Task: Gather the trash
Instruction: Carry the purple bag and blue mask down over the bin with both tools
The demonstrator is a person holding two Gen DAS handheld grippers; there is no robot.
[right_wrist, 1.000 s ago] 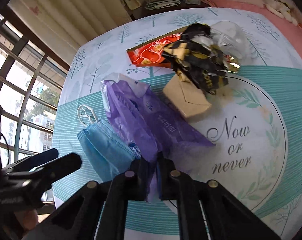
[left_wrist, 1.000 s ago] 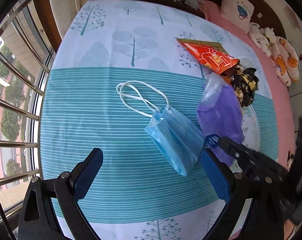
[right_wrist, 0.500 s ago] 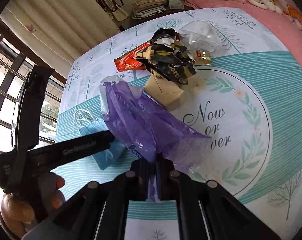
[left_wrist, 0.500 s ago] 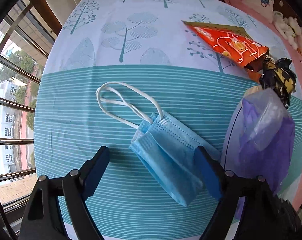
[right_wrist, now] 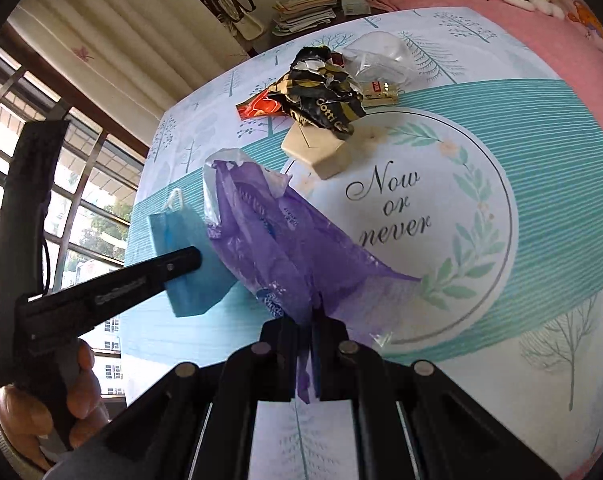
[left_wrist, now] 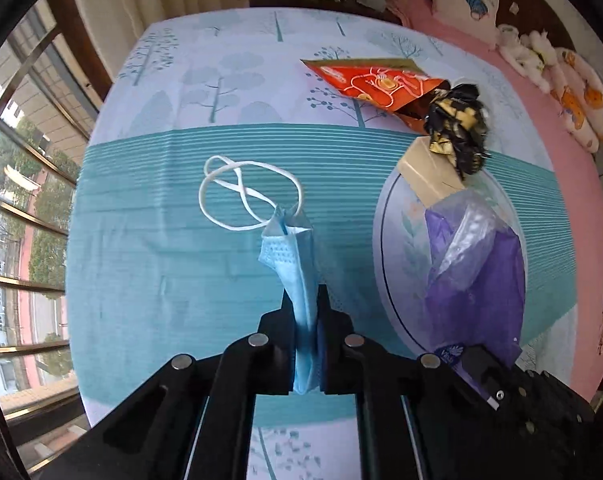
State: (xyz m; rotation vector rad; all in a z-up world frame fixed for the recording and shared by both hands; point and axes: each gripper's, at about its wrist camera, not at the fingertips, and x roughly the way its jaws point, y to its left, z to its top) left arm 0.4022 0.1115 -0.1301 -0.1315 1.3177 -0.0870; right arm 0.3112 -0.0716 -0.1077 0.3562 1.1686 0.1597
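Above the tree-patterned tablecloth of the table (left_wrist: 149, 264), the left gripper (left_wrist: 306, 312) has its fingers clenched on a soft blue pleated surgical mask (left_wrist: 297, 264), white ear loops dangling. The right gripper (right_wrist: 306, 332) pinches a thin, crinkly purple plastic bag (right_wrist: 277, 240) by its edge. Both pieces look light and limp, best held by a gathered fold.

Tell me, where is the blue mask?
The blue mask is pinched in the left tongs, just left of the purple bag, its white loops resting on the teal-striped cloth.
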